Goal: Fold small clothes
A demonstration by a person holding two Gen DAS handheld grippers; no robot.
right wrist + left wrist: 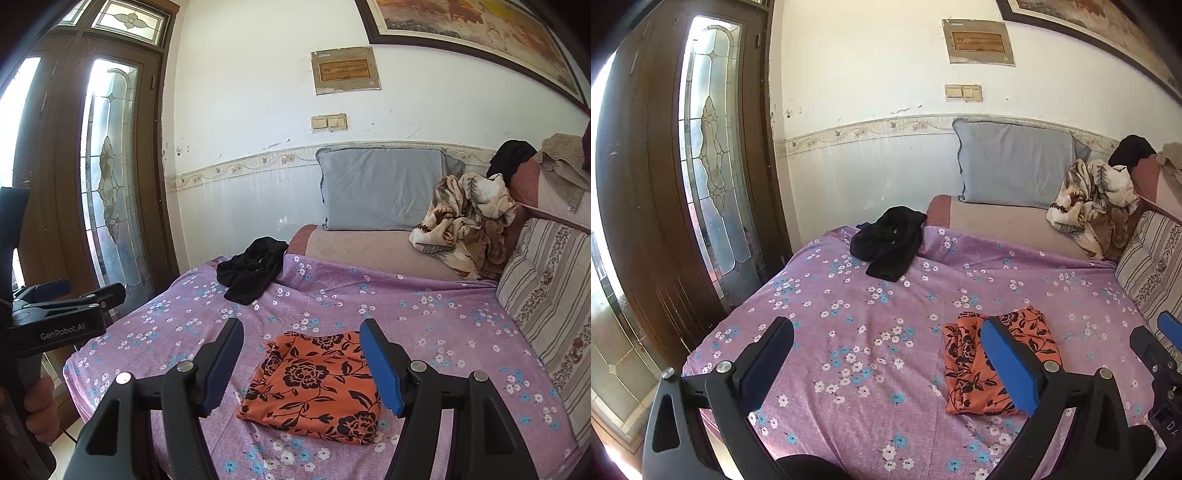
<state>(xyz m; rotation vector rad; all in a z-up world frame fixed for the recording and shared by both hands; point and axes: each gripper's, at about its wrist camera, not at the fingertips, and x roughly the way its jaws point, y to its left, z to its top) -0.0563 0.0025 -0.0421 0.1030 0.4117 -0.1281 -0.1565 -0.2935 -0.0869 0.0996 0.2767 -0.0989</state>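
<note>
An orange cloth (pixel 314 384) printed with black roses lies folded into a soft, rumpled square on a lilac bedsheet (pixel 424 314) strewn with small flowers. The right gripper (pixel 303 369) hovers over it, jaws spread wide and empty, blue pads on either side. The left gripper (pixel 886 365), equally wide and empty, stands beside it over bare sheet. A crumpled black garment (pixel 251 269) rests near the far edge, with open sheet between.
</note>
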